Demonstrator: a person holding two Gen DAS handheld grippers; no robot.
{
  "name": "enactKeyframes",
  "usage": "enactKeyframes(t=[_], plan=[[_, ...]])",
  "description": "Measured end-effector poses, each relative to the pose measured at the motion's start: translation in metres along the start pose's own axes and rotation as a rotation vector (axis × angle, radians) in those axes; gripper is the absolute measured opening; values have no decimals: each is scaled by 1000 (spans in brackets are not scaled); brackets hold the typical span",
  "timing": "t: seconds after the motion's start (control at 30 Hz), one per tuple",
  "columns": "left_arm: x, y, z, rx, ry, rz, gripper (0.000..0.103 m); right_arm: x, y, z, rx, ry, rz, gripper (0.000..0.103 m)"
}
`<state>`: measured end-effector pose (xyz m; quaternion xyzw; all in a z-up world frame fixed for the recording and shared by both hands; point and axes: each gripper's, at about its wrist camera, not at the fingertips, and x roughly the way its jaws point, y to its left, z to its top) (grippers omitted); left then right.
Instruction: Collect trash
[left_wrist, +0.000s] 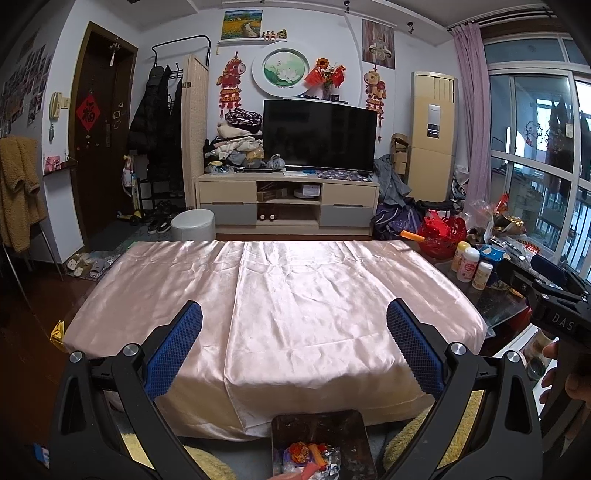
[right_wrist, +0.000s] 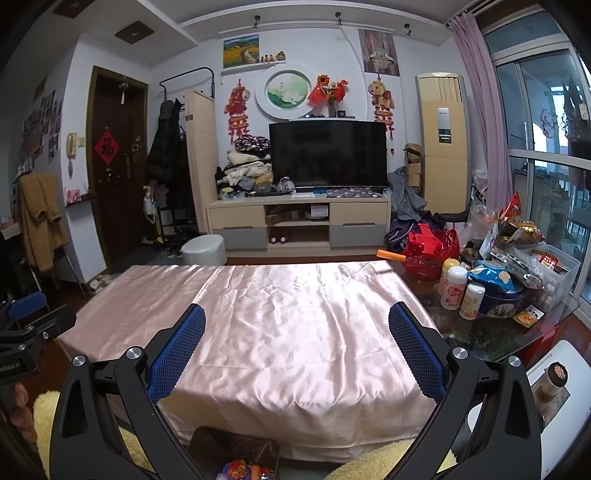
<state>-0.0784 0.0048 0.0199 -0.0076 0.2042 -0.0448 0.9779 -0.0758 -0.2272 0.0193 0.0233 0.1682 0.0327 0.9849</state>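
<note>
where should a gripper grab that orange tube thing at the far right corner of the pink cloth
Grip the orange tube across its middle, coming down from above with the fingers straddling its short width. It lies flat, its long axis running left to right along the far edge of the pink cloth, with the red basket crowding its right end, so the middle or left end looks easier to reach.

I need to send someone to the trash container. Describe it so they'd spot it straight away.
Start at the big table under the shiny pink cloth. At its near edge, lower down than the tabletop, sits a dark square bin, between yellow fluffy cushions. It is the only container there, with colourful wrappers lying in its bottom.
</note>
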Motion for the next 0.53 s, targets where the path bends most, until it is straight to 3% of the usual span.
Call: enactKeyframes(t=[0.53], plan=[[12,5,-1,-27,44,-29,95,6,-8,-1,16,14,-19,100]])
